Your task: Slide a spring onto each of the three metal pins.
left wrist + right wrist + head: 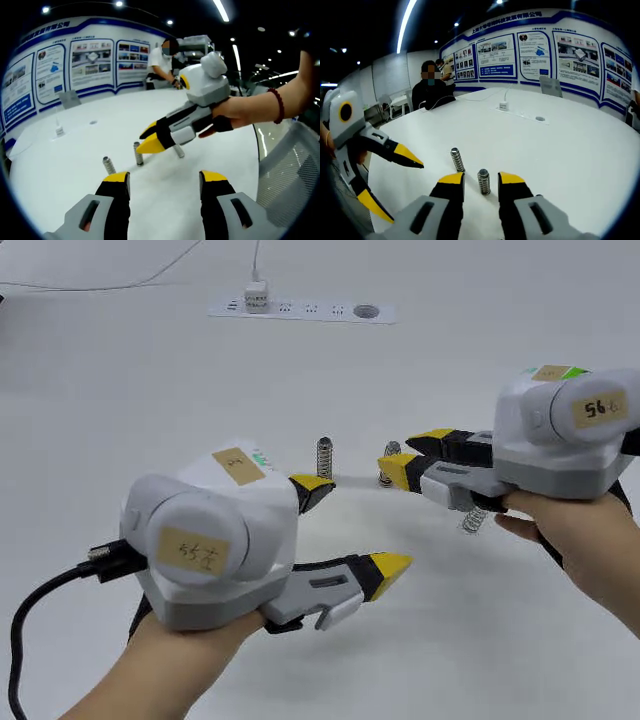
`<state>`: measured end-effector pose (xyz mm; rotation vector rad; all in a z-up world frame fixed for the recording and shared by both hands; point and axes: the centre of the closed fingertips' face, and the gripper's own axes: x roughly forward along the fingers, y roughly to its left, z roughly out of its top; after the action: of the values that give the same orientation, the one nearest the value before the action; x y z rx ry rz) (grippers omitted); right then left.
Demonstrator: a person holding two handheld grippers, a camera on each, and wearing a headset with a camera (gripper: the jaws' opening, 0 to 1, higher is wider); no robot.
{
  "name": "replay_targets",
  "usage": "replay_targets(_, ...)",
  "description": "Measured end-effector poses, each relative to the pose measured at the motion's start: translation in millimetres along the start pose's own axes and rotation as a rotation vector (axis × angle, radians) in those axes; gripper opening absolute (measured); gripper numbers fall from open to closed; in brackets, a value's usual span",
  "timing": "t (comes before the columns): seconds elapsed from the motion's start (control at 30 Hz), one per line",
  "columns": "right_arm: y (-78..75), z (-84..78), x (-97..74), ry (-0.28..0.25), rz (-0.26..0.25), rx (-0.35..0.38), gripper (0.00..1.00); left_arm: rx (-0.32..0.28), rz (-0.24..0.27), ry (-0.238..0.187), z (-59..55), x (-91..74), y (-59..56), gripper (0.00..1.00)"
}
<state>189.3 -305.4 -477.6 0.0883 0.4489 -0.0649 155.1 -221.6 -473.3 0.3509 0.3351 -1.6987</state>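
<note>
Three springs are on the white table (150, 390). One spring (324, 456) (456, 159) (109, 164) stands upright on its pin. A second spring (391, 452) (483, 181) (138, 152) stands between the jaw tips of my right gripper (415, 452) (482, 179) (146, 140), with a gap on each side; those jaws are a little apart. A third spring (475, 520) (178, 150) leans beneath the right gripper's body. My left gripper (350, 528) (165, 177) (395, 185) is wide open near the front, holding nothing and pointing at the springs.
A white power strip (300, 310) with a charger (257, 295) plugged in lies at the table's far side. A black cable (40, 600) trails from the left gripper. People (431, 85) sit at the far edge of the table.
</note>
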Motion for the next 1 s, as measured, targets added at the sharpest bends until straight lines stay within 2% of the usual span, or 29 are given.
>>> replay_targets(0.2, -1.9, 5.0, -15.2, -0.013, -0.023, 0.029, 0.33, -0.001, 0.008, 0.000, 2.7, 3.7, 1.0, 0.59)
replay_targets(0.57, -9.5, 8.7, -40.6, -0.035, -0.057, 0.083, 0.40, 0.012, 0.006, 0.010, 5.9, 20.6, -5.9, 0.65)
replay_targets(1.0, -18.0, 4.2, -63.6, -0.065, -0.080, 0.118, 0.46, 0.000, -0.004, 0.014, 6.8, 46.1, -12.4, 0.64)
